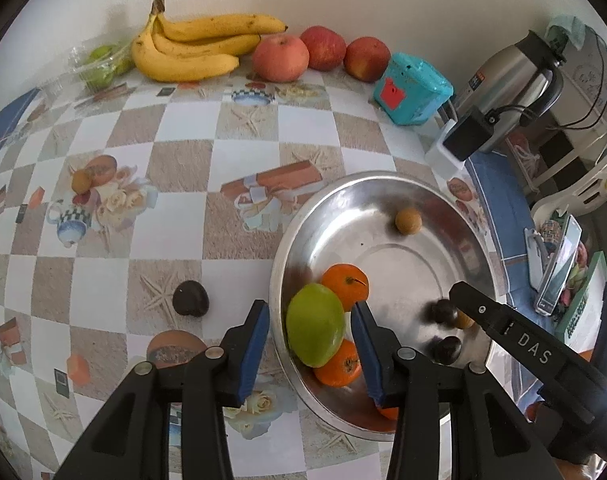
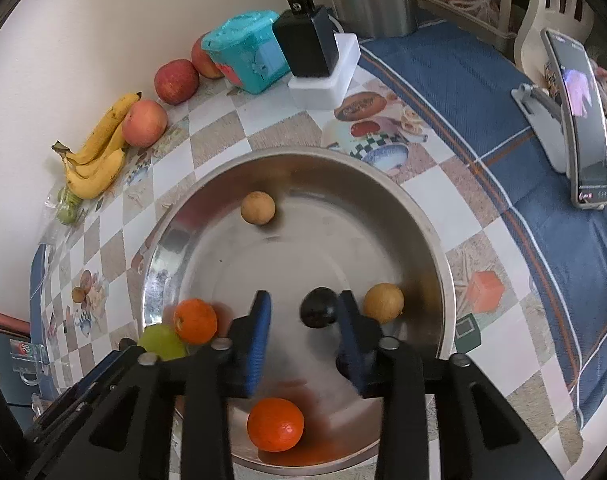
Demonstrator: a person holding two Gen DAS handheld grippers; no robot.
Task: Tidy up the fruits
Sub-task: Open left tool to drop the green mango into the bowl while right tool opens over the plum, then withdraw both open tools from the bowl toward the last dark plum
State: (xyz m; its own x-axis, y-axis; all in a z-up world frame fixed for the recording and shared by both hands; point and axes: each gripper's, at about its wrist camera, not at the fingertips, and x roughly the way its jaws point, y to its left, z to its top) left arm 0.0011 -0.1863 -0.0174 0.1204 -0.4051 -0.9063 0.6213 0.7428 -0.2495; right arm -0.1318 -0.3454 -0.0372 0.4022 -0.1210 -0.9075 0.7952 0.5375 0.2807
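Note:
A steel bowl holds oranges, a green fruit, dark fruits and small tan fruits. My left gripper is open, its jaws either side of the green fruit over the bowl's near left rim. My right gripper is open over the bowl, a dark fruit just ahead between the fingertips. The right gripper's finger also shows in the left wrist view. A dark fruit and a small tan fruit lie on the table.
Bananas, apples and bagged green fruit line the wall. A teal box, black adapter on white base, steel kettle and propped phone stand to the right.

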